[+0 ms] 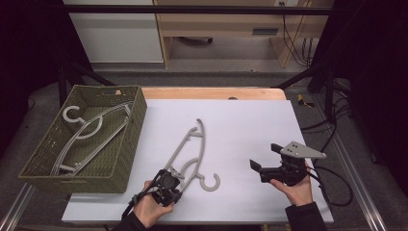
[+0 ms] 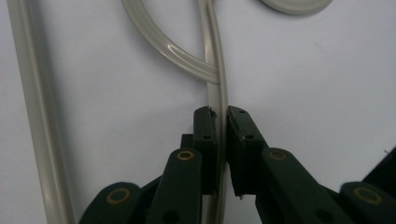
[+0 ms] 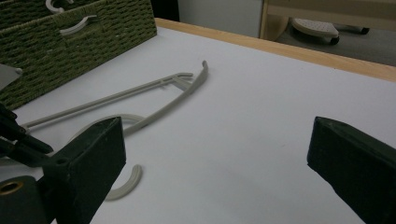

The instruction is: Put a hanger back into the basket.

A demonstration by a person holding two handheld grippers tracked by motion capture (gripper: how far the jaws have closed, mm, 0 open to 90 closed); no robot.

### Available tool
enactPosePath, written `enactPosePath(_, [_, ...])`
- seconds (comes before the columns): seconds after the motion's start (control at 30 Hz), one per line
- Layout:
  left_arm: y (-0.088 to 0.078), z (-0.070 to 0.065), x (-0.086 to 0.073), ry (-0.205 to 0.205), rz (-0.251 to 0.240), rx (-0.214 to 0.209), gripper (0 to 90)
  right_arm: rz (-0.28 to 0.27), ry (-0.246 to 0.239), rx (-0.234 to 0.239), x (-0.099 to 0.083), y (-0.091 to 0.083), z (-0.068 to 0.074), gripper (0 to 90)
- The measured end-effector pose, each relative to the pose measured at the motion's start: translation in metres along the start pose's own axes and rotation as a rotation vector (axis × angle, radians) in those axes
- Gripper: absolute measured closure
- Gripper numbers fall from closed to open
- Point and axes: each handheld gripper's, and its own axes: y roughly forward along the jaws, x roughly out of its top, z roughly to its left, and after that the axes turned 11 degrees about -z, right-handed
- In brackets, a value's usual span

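The left hand-held gripper [image 1: 169, 186] is clamping one thin bar of a pale grey plastic hanger [image 1: 192, 153], which is lying flat on the white surface [image 1: 250, 125] near its front edge, left of centre. In the left gripper view the black pads [image 2: 205, 140] are pressing the bar from both sides, and the bar's lower run is disappearing behind the linkage; the hanger's other arm is cut off at the left edge and its hook at the top. The bar is smooth and slightly glossy, with a ridge along its length, and a curved brace is joining it just beyond the jaws.

The right hand-held gripper [image 1: 265, 158] is resting in the person's palm at the near right of the surface, well apart from the hanger, its jaws standing wide with nothing between them. In the right gripper view both blunt, matte black jaws are cut off by the frame edges.

At the far left a green woven basket [image 1: 132, 127] is holding more grey hangers [image 1: 91, 130]; how many are stacked inside is hard to make out, since their arms are overlapping
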Motion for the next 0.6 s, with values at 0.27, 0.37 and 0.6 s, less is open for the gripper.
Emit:
enactPosePath(0.27, [-0.011,-0.002,0.0,0.038,-0.037,-0.048,82.5,-0.004,0.006,-0.003,0.0,-0.001,-0.002,4.7])
enactPosePath(0.37, [-0.019,-0.002,0.002,0.048,-0.065,-0.061,82.5,-0.01,0.011,-0.006,0.0,-0.002,-0.003,4.7])
enactPosePath(0.6, [-0.044,-0.001,0.008,0.07,-0.143,-0.105,82.5,-0.015,0.018,-0.009,0.001,-0.004,-0.004,4.8])
